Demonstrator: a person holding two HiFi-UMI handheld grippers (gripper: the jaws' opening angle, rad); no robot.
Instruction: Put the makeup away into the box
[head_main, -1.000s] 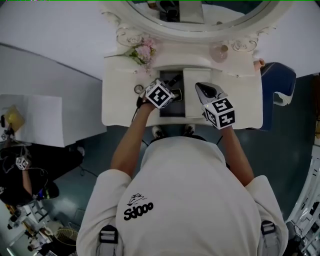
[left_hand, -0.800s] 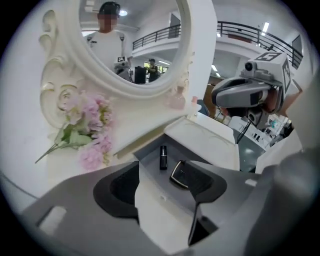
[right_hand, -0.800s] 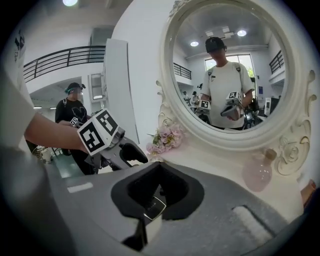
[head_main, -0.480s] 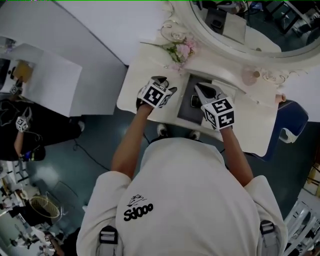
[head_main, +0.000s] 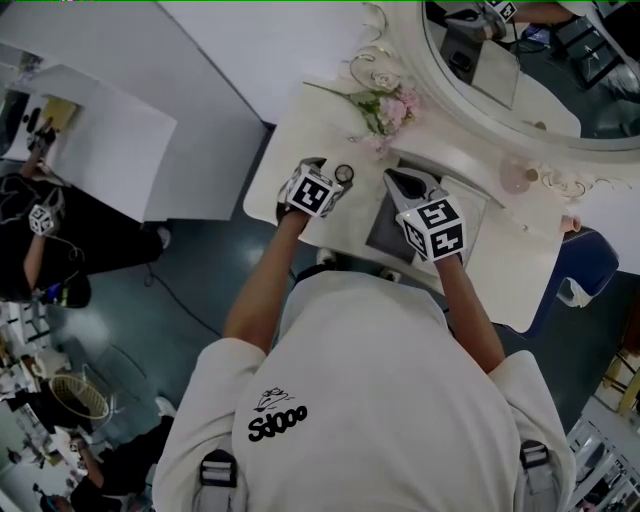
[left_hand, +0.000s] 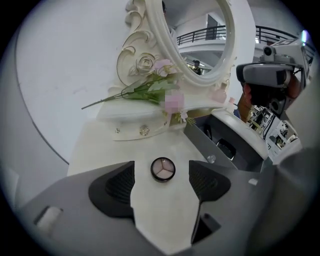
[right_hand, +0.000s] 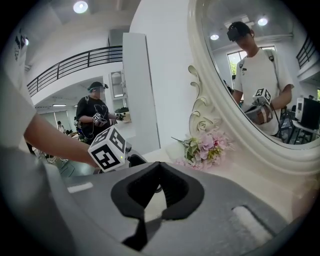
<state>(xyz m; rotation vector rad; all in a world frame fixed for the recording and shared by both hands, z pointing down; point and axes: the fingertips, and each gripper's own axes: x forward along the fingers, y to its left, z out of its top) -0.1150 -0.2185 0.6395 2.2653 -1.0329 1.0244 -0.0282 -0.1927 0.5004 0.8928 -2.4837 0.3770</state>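
A round compact (left_hand: 163, 169) with three pale shades lies on the white dressing table (left_hand: 125, 145). It sits between the pads of my left gripper (left_hand: 161, 175), whose jaws are opening and do not touch it. In the head view the compact (head_main: 344, 174) is just beyond the left gripper (head_main: 328, 172). The grey box (head_main: 392, 232) stands open to the right, with dark items inside (left_hand: 226, 148). My right gripper (head_main: 403, 184) hovers over the box, its jaws shut with nothing in them (right_hand: 159, 167).
Pink artificial flowers (head_main: 388, 108) lie at the back of the table under the ornate oval mirror (head_main: 520, 70). A small pink bottle (head_main: 517, 179) stands to the right. The table's front edge (head_main: 270, 215) is near my left hand. Another person (right_hand: 97, 112) stands far off.
My left gripper has moved left, away from the box, to the round compact, and its jaws have widened. The right gripper stays over the box. The head view has swung round.
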